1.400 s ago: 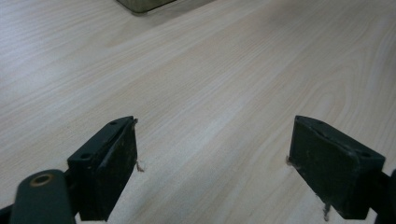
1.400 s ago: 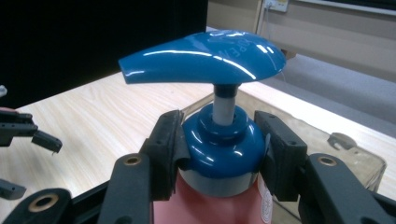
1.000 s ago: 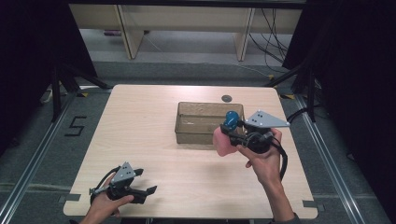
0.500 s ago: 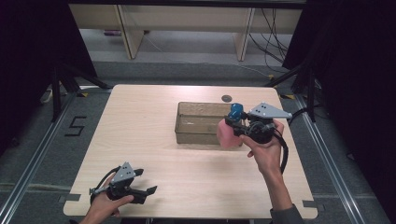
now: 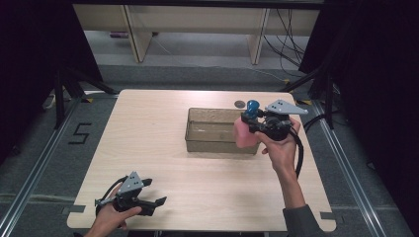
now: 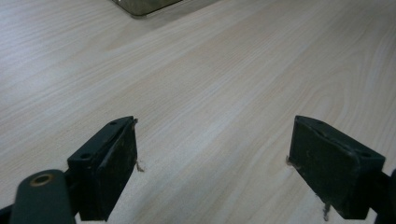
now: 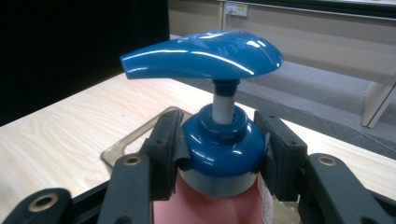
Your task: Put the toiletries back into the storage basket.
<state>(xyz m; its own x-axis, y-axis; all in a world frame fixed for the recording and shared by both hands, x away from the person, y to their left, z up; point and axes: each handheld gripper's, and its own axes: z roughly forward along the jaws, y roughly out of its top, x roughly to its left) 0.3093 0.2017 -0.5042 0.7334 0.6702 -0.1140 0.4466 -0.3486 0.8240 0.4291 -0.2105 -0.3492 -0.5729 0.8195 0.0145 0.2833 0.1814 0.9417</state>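
Moved: your right gripper point(image 5: 253, 123), with the pump bottle point(image 5: 245, 131) in its jaws, has shifted toward the table's right edge and a little farther from you; a second ago it hung over the bin's right half, now over its right end wall. Your left hand has kept its place.
Table point(image 5: 163, 128): pale wood, rounded corners, the largest thing before you.
Bin point(image 5: 212, 132): clear, brownish, rectangular, right of the table's centre.
Right gripper: your hand holds it at the bin's right end; the jaws are clamped on the bottle's blue collar point(image 7: 223, 149), one on each side.
Pump bottle: pink body, blue pump head point(image 7: 201, 55), upright, lifted clear of the table.
Left gripper point(image 5: 148, 203): near the front left edge, jaws spread wide, bare tabletop between them.
Small dark disc point(image 5: 239, 103): on the table just behind the bin.
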